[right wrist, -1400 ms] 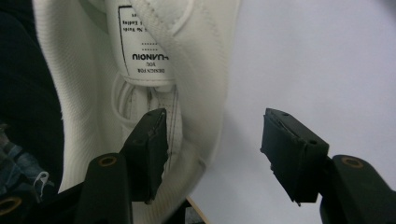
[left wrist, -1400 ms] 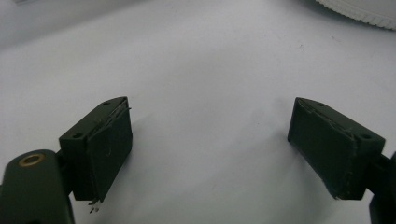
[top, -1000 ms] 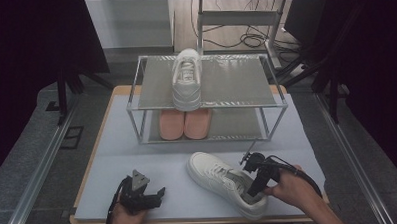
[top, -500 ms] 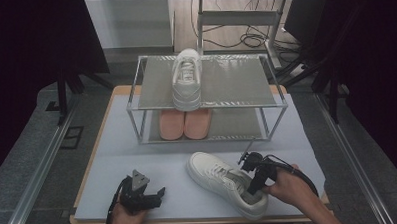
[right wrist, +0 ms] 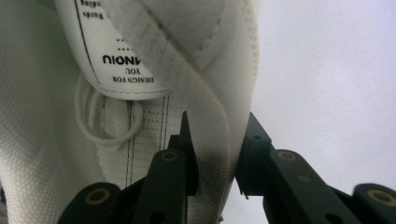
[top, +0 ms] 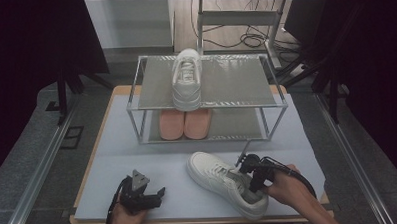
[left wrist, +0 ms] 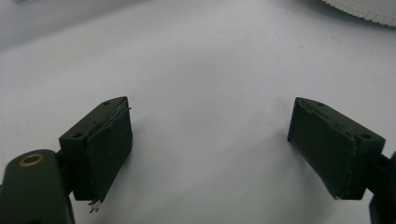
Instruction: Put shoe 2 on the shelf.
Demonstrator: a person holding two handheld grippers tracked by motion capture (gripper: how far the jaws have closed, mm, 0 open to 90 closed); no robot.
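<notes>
A white sneaker (top: 224,181) lies on the pale table mat (top: 138,154) near the front, toe toward the rack. My right gripper (top: 254,187) reaches into its opening from the right. Its jaws have just been closing and now pinch the padded side wall of the sneaker (right wrist: 219,135), one jaw inside the shoe and one outside. My left gripper (top: 157,196) rests low at the front left, open, with bare mat between its fingers (left wrist: 105,144). A second white sneaker (top: 187,80) stands on the top shelf of the metal rack (top: 271,102).
A pair of pink insoles or slippers (top: 184,123) lies on the rack's lower shelf. The sole edge of the near sneaker (left wrist: 364,9) shows at the top right of the left gripper view. Dark floor and metal rails flank the table.
The right gripper's jaws have drawn in on the sneaker's side wall. Both hands stay where they were and the sneaker has not shifted.
</notes>
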